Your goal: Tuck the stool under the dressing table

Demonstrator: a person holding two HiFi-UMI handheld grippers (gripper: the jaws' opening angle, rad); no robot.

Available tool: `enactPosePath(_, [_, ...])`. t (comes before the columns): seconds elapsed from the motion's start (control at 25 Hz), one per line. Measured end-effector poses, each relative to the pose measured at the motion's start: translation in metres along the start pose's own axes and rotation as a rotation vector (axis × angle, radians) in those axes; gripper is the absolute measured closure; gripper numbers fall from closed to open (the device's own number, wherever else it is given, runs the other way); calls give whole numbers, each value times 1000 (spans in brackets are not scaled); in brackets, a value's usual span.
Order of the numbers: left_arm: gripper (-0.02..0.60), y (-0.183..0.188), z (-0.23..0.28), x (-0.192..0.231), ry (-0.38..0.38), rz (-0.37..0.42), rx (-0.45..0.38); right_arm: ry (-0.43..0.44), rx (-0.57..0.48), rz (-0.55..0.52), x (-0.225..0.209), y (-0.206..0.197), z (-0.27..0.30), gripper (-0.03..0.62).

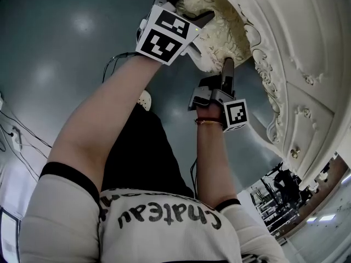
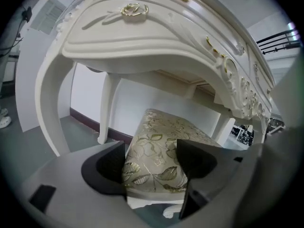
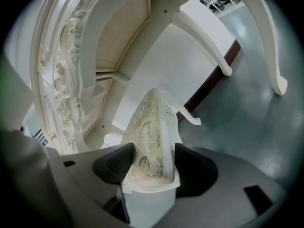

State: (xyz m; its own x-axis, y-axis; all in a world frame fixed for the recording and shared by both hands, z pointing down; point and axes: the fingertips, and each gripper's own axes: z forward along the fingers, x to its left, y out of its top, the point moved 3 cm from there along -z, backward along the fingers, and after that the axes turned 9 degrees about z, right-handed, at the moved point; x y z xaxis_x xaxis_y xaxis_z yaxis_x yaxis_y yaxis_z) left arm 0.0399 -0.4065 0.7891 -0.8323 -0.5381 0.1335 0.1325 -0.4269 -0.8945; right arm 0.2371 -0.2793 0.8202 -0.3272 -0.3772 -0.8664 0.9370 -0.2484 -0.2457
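Observation:
The stool [image 1: 216, 32] has a gold floral cushion on a white carved frame. In the head view it sits at the top, partly under the edge of the cream dressing table [image 1: 307, 92]. My left gripper [image 1: 189, 7] is shut on the stool's near corner, and my right gripper [image 1: 227, 70] grips its side lower down. The left gripper view shows the cushion [image 2: 161, 141] between the left gripper's [image 2: 149, 167] dark jaws, below the table's drawer front [image 2: 142, 37]. In the right gripper view the seat [image 3: 149, 127] stands edge-on, clamped by the right gripper [image 3: 151, 167], with the table's underside [image 3: 118, 42] above.
Glossy grey floor [image 1: 66, 37] lies to the left. Cables [image 1: 16, 136] trail at the far left, and a white shoe [image 1: 144, 99] shows beside my arm. Curved table legs [image 3: 275, 56] stand right of the stool, and a white wall with dark skirting [image 3: 213, 77] is behind.

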Motion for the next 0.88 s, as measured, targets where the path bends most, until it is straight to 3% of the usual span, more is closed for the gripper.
enactPosePath(0.24, [222, 8, 10, 9, 21, 28, -84, 52, -44, -17, 6, 3, 16, 304])
enactPosePath(0.88, [222, 27, 39, 31, 52, 36, -166, 113, -72, -63, 21, 20, 60, 304])
